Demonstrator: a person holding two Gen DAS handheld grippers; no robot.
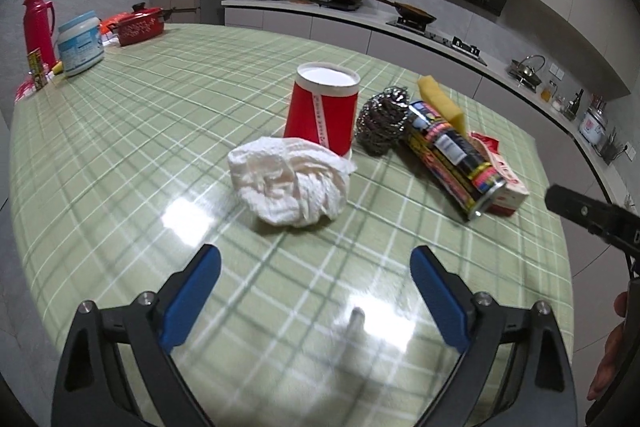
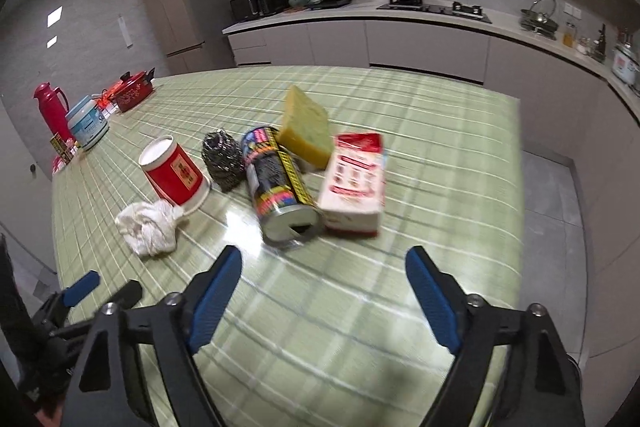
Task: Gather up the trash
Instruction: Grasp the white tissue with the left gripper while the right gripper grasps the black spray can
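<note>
Two tools stand apart and empty: my left tool (image 1: 316, 263) faces the crumpled tissue (image 1: 290, 183), my right tool (image 2: 324, 267) the lying can (image 2: 280, 183). I should come low and close gently around each. The green checked desk (image 1: 120, 155) is glossy, in a kitchen.

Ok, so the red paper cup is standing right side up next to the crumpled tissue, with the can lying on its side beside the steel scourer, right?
Not quite: the red paper cup is upside down, white base up. The left wrist view shows it. It does stand next to the crumpled tissue, and the can lies on its side beside the steel scourer.
</note>
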